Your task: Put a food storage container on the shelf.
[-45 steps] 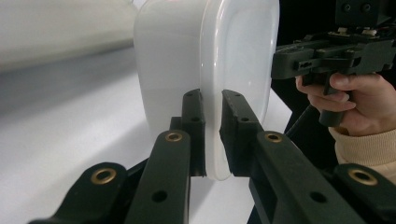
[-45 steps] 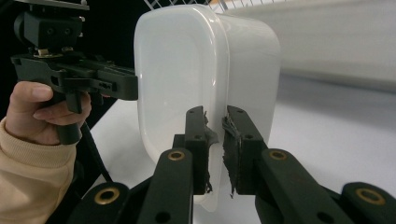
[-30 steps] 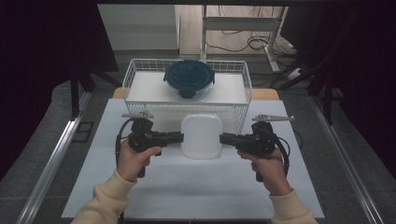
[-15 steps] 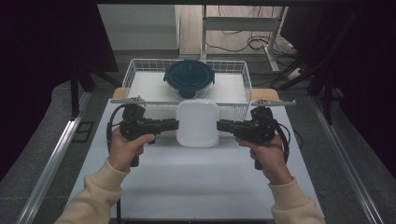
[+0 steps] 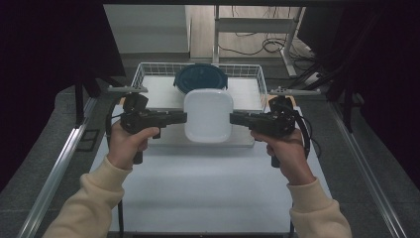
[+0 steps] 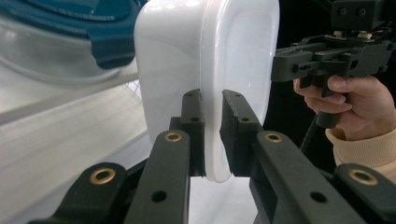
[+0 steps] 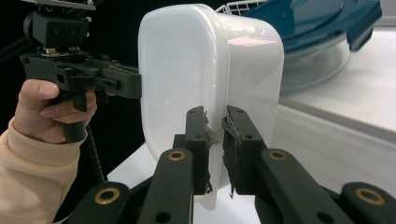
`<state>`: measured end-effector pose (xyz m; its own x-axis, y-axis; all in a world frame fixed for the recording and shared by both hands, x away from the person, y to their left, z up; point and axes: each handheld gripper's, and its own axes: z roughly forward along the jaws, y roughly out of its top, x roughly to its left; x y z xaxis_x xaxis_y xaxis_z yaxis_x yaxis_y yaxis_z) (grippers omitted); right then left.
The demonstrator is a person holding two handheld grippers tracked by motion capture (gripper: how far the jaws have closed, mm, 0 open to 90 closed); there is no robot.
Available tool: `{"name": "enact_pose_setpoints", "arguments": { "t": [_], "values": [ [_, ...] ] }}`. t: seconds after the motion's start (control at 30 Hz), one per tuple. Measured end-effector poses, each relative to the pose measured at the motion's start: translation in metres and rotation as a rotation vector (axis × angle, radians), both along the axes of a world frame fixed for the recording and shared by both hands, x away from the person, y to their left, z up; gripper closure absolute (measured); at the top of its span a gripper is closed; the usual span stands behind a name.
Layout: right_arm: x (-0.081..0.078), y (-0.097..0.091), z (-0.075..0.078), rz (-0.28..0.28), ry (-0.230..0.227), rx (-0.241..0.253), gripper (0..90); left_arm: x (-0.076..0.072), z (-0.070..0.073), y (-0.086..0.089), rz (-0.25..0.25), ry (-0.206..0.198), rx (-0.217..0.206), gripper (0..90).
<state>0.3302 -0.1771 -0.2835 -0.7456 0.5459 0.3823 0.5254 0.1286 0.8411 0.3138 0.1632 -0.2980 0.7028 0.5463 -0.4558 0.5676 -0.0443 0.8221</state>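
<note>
A: Both grippers rose with the tub (image 5: 208, 115) since a second ago; it's off the table (image 5: 208, 193), over the basket's (image 5: 146, 69) near rim.

B: Grip?

A: Left gripper (image 6: 212, 100) and right gripper (image 7: 215, 116) each clamped on a tub rim, opposite sides.

B: Step?

A: Carrying it in, I'd say. Next: clear the rim, lower level together.

B: Room?

A: Bowl (image 5: 200, 77) sits at the basket's far edge; near half looks free.

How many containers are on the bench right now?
2: the white tub, gripped by its rim between the left gripper and right gripper, and the blue-lidded bowl inside the wire basket.
</note>
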Motion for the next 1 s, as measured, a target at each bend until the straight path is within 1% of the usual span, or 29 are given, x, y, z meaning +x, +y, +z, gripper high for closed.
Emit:
{"name": "enact_pose_setpoints", "arguments": {
  "t": [0.23,0.47,0.6,0.83,0.9,1.0],
  "values": [
    [0.006,0.004,0.014,0.004,-0.009,-0.007,80.0,0.004,0.013,0.003,0.008,-0.012,0.004,80.1],
    [0.014,0.006,0.021,0.004,-0.006,-0.014,80.0,0.011,0.02,0.005,0.014,-0.01,0.002,80.1],
    [0.02,0.008,0.026,0.005,0.001,-0.01,80.0,0.017,0.025,0.007,0.011,-0.003,-0.001,80.1],
    [0.03,0.012,0.043,0.007,-0.002,-0.002,80.0,0.027,0.041,0.011,0.013,0.004,-0.007,80.1],
    [0.033,0.014,0.047,0.004,-0.001,-0.01,80.0,0.03,0.045,0.013,0.015,0.003,-0.004,80.1],
    [0.037,0.016,0.054,0.006,-0.002,-0.006,80.0,0.035,0.051,0.016,0.014,0.004,-0.013,80.0]
  ]
}}
